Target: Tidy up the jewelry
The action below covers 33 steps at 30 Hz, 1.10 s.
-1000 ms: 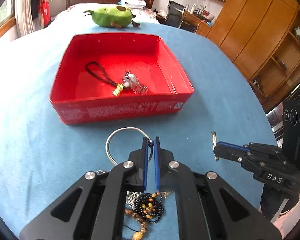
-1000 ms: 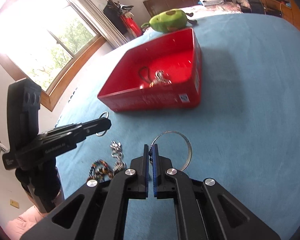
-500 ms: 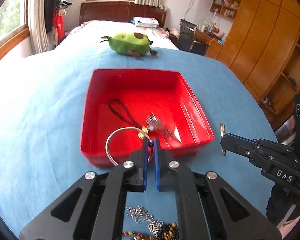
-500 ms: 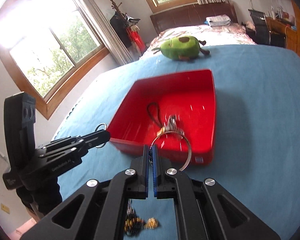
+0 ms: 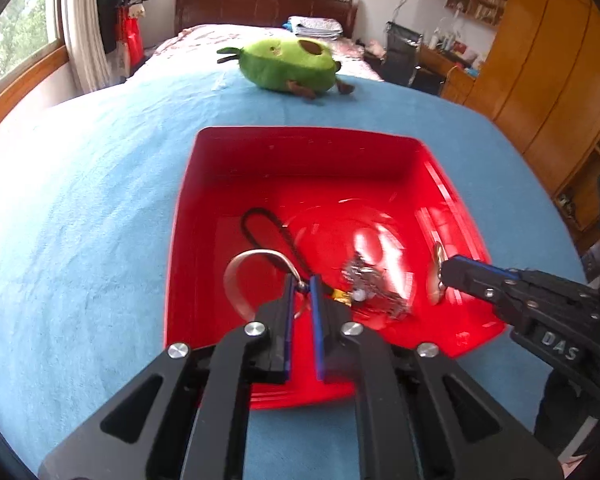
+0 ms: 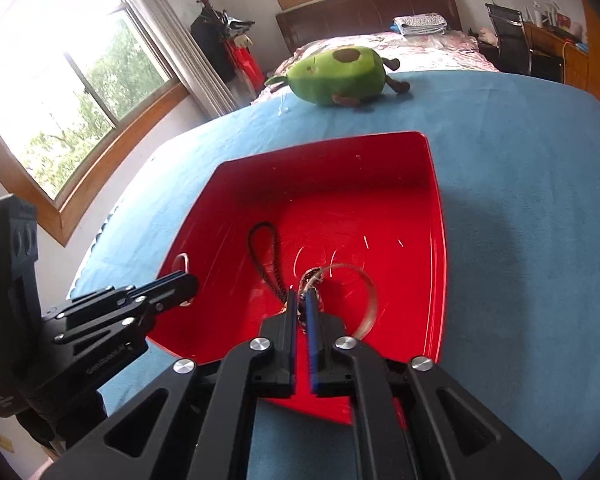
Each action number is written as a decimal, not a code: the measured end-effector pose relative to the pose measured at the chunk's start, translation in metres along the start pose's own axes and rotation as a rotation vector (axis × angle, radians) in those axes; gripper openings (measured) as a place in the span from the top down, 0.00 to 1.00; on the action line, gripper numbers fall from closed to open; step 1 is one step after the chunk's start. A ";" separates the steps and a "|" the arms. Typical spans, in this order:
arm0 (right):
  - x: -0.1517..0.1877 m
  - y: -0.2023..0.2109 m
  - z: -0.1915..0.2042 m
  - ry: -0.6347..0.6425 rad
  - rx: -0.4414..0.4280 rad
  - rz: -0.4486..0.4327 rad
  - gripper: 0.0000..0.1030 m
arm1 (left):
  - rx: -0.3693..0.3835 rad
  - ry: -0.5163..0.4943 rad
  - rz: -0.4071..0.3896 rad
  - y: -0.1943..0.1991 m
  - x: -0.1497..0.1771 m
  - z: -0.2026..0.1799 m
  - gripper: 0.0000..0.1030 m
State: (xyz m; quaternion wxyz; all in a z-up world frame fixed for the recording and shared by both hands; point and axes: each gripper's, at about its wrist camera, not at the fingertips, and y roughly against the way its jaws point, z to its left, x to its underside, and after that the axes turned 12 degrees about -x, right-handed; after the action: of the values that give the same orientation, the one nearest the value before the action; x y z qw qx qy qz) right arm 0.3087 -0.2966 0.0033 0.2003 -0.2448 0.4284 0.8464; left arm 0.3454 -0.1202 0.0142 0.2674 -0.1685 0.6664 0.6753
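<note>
Both claws hang over the red tray [image 5: 188, 216], which sits on the blue-covered desk [image 5: 80, 208].

The left claw [image 5: 302, 280] is slightly parted, and a silver bangle [image 5: 236, 276] sits at its tips, its band curving off to the left above the tray floor. Whether the tips still pinch it cannot be told.

The right claw [image 6: 300, 296] is also slightly parted, with a second silver bangle [image 6: 370, 288] at its tips, curving to the right over the tray. Its hold likewise cannot be told.

In the tray lie a black cord [image 5: 260, 220] with a gold bead [image 5: 340, 298] and a blurred silver chain [image 5: 374, 284].

A green avocado plush [image 5: 288, 64] rests on the desk beyond the tray.
</note>
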 end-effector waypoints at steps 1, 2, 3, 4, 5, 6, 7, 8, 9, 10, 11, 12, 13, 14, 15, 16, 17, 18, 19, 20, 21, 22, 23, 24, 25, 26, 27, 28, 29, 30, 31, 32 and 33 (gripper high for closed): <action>0.000 -0.001 -0.001 0.002 -0.001 0.004 0.90 | -0.004 0.002 0.000 -0.001 0.000 0.000 0.89; 0.002 0.000 -0.003 -0.002 -0.005 0.006 0.88 | -0.007 0.006 0.004 -0.002 0.001 0.001 0.86; 0.003 0.002 -0.004 -0.008 -0.009 0.005 0.87 | -0.004 0.009 0.004 -0.002 0.001 0.002 0.82; 0.005 0.003 -0.005 -0.015 -0.011 0.005 0.87 | -0.004 0.012 -0.005 0.001 0.002 0.003 0.79; 0.007 0.005 -0.005 -0.016 -0.012 0.004 0.87 | -0.010 0.009 -0.013 0.002 0.003 0.003 0.75; 0.008 0.007 -0.006 -0.015 -0.012 0.002 0.86 | -0.020 0.003 -0.024 0.005 0.005 0.002 0.73; 0.010 0.010 -0.004 -0.014 -0.012 -0.001 0.85 | -0.024 -0.002 -0.036 0.009 0.007 0.001 0.66; 0.010 0.011 -0.004 -0.014 -0.012 -0.003 0.82 | -0.024 -0.004 -0.045 0.013 0.009 0.000 0.62; 0.012 0.015 -0.002 -0.012 -0.012 -0.010 0.77 | -0.021 -0.007 -0.054 0.017 0.011 0.000 0.60; 0.013 0.017 0.001 -0.006 -0.005 -0.018 0.75 | -0.015 -0.008 -0.064 0.022 0.012 -0.001 0.57; 0.015 0.020 0.003 0.003 0.006 -0.022 0.73 | -0.011 -0.009 -0.071 0.025 0.014 -0.001 0.53; 0.015 0.020 0.005 0.010 0.013 -0.024 0.73 | -0.007 -0.010 -0.080 0.029 0.015 -0.001 0.51; 0.015 0.021 0.007 0.016 0.014 -0.026 0.73 | -0.004 -0.010 -0.089 0.032 0.016 -0.001 0.47; 0.017 0.023 0.009 0.018 0.009 -0.026 0.73 | -0.003 -0.011 -0.101 0.036 0.018 -0.001 0.43; 0.017 0.022 0.010 0.018 0.006 -0.026 0.73 | -0.003 -0.011 -0.116 0.041 0.019 -0.001 0.40; 0.017 0.023 0.011 0.022 0.004 -0.025 0.73 | -0.002 -0.010 -0.127 0.045 0.020 -0.001 0.36; 0.018 0.024 0.013 0.027 0.004 -0.027 0.73 | -0.001 -0.010 -0.135 0.048 0.021 -0.002 0.35; 0.018 0.024 0.014 0.029 0.005 -0.028 0.71 | 0.002 -0.011 -0.143 0.051 0.021 -0.002 0.34; 0.019 0.025 0.015 0.029 0.007 -0.027 0.71 | 0.006 -0.013 -0.149 0.053 0.022 -0.003 0.33; 0.020 0.025 0.015 0.028 0.006 -0.027 0.71 | 0.010 -0.013 -0.156 0.057 0.023 -0.003 0.31; 0.020 0.026 0.014 0.026 0.007 -0.028 0.71 | 0.013 -0.012 -0.158 0.059 0.023 -0.002 0.31; 0.021 0.027 0.014 0.025 0.008 -0.028 0.71 | 0.015 -0.012 -0.159 0.061 0.023 -0.002 0.30; 0.022 0.029 0.014 0.023 0.009 -0.030 0.71 | 0.018 -0.010 -0.158 0.062 0.023 -0.001 0.30; 0.023 0.030 0.014 0.022 0.011 -0.031 0.71 | 0.019 -0.005 -0.153 0.064 0.024 0.001 0.30; 0.024 0.032 0.013 0.020 0.013 -0.032 0.71 | 0.018 0.000 -0.146 0.064 0.025 0.003 0.30; 0.026 0.034 0.014 0.020 0.014 -0.032 0.71 | 0.017 0.003 -0.139 0.065 0.027 0.006 0.30; 0.030 0.037 0.013 0.019 0.013 -0.029 0.71 | 0.016 0.004 -0.127 0.066 0.029 0.008 0.30; 0.034 0.039 0.013 0.018 0.014 -0.027 0.71 | 0.015 0.007 -0.114 0.067 0.033 0.012 0.30; 0.038 0.040 0.013 0.017 0.014 -0.025 0.71 | 0.012 0.009 -0.106 0.067 0.036 0.015 0.30; 0.043 0.042 0.012 0.015 0.015 -0.016 0.71 | 0.007 0.010 -0.096 0.067 0.040 0.018 0.30; 0.048 0.043 0.012 0.012 0.013 -0.007 0.71 | 0.002 0.006 -0.083 0.068 0.044 0.021 0.30; 0.055 0.043 0.010 0.005 0.008 0.006 0.71 | -0.001 0.002 -0.069 0.068 0.050 0.025 0.30; 0.060 0.044 0.010 0.001 0.004 0.015 0.71 | -0.003 0.000 -0.059 0.068 0.054 0.028 0.30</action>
State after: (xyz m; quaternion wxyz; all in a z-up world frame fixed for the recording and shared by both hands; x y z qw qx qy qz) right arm 0.2348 -0.3050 0.0005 0.1940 -0.2417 0.4319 0.8470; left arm 0.2661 -0.0835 0.0396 0.2871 -0.1886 0.6599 0.6682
